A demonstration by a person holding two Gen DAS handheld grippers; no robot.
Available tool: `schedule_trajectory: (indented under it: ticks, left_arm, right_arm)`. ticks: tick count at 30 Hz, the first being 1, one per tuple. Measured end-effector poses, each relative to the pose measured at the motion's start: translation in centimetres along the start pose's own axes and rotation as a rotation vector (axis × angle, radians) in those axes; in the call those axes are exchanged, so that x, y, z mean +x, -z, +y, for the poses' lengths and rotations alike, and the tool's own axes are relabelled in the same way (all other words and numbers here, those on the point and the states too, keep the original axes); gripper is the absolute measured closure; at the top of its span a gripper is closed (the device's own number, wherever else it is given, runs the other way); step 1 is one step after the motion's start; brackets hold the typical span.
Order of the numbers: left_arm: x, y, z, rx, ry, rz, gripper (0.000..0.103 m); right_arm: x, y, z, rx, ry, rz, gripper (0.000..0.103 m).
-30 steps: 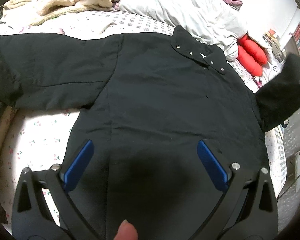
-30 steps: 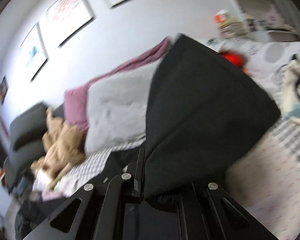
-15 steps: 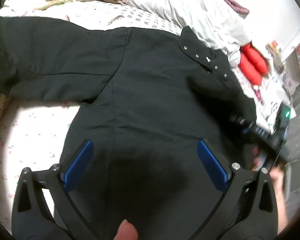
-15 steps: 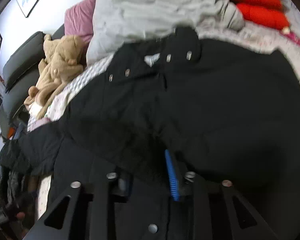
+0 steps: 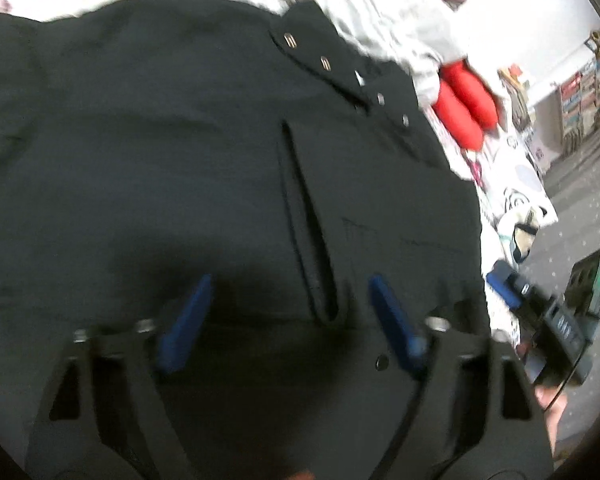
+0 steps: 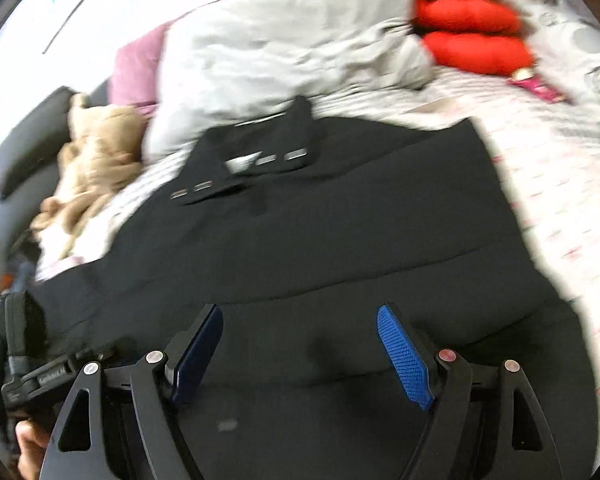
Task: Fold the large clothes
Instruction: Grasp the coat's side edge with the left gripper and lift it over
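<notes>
A large black jacket [image 5: 180, 168] lies spread on the bed, collar with metal snaps [image 5: 324, 64] at the far end. Its right sleeve is folded across the body [image 5: 412, 240]. My left gripper [image 5: 288, 292] is open and empty, low over the jacket's lower middle. My right gripper [image 6: 300, 324] is open and empty over the jacket [image 6: 340, 232] near its hem. The right gripper's body shows at the right edge of the left wrist view [image 5: 548, 312]; the left gripper shows at the left edge of the right wrist view [image 6: 40, 372].
A grey-white duvet [image 6: 284, 52] and red cushions [image 6: 468, 36] lie beyond the collar. A beige plush toy [image 6: 88, 148] sits at the far left. Patterned bedsheet [image 6: 560, 200] lies to the right of the jacket. Floor and shelves [image 5: 580, 92] are beyond the bed.
My right gripper carried the right sleeve across onto the jacket's body, let go and opened. My left gripper moved lower and closer over the jacket.
</notes>
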State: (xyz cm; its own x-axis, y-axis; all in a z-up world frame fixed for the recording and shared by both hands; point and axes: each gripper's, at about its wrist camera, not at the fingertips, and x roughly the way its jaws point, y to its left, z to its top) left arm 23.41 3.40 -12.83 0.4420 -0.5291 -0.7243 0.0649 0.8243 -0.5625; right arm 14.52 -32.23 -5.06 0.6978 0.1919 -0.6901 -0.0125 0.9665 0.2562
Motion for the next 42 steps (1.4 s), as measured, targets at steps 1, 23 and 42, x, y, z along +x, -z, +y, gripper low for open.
schedule_trajectory:
  ticks: [1, 23, 42]
  left_arm:
    - [0.7, 0.0, -0.2, 0.001, 0.007, 0.006, 0.045]
    - [-2.2, -1.3, -2.1, 0.09, -0.21, -0.133, 0.021]
    - [-24.2, 0.7, 7.9, -0.157, -0.714, -0.4, 0.001]
  right_arm:
    - [0.0, -0.6, -1.2, 0.012, 0.024, -0.009, 0.022]
    - [-0.1, -2.2, -6.8, 0.134, 0.045, -0.066, 0.02]
    - [-5.7, 2.2, 4.5, -0.017, -0.051, -0.068, 0.0]
